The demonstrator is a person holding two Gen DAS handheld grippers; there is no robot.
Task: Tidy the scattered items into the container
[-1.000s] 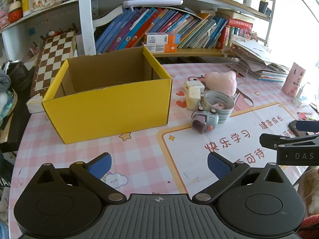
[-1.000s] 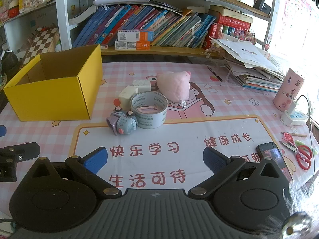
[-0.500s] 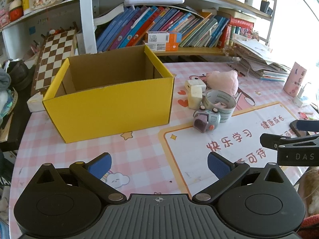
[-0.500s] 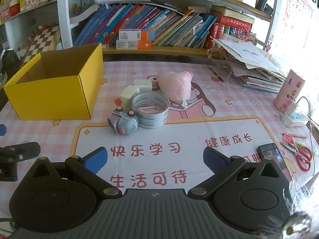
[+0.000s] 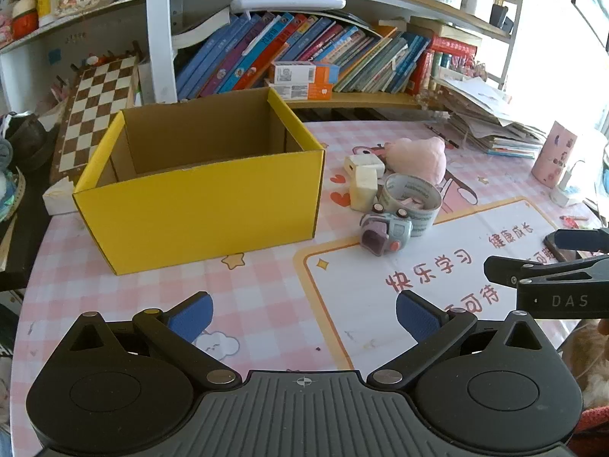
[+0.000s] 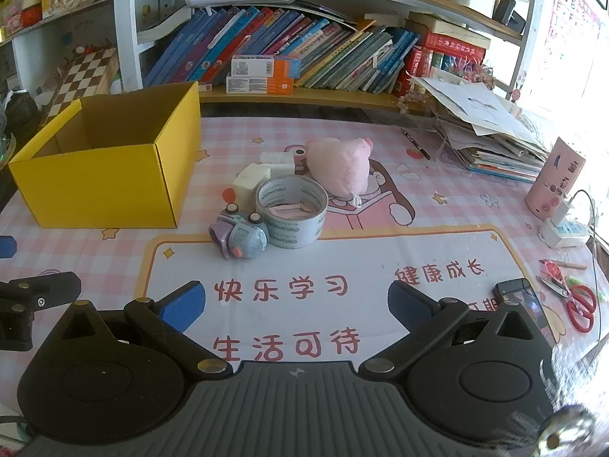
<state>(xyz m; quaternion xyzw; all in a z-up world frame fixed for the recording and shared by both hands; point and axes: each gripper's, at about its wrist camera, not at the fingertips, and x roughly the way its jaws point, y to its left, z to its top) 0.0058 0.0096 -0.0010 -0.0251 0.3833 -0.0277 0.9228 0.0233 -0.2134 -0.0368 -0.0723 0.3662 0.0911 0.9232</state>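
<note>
Two grippers hover over the pink checked table (image 6: 437, 144), jaws spread wide and holding nothing: the left gripper (image 5: 302, 314) faces the yellow box (image 5: 201, 205), the right gripper (image 6: 297, 302) the clutter just beside the box. Pink plush (image 6: 340, 169), tape roll (image 6: 291, 215), toy camera (image 6: 238, 236) and two white blocks (image 6: 253, 184) huddle together, touching.

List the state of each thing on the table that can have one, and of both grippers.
yellow box: open-topped, upright, nothing visible inside
tape roll: lying flat
toy camera: tipped over, touching the tape roll
pink plush: out on the table
phone: screen lit
red scissors: closed
left gripper: fingers open, holding nothing
right gripper: fingers open, holding nothing
</note>
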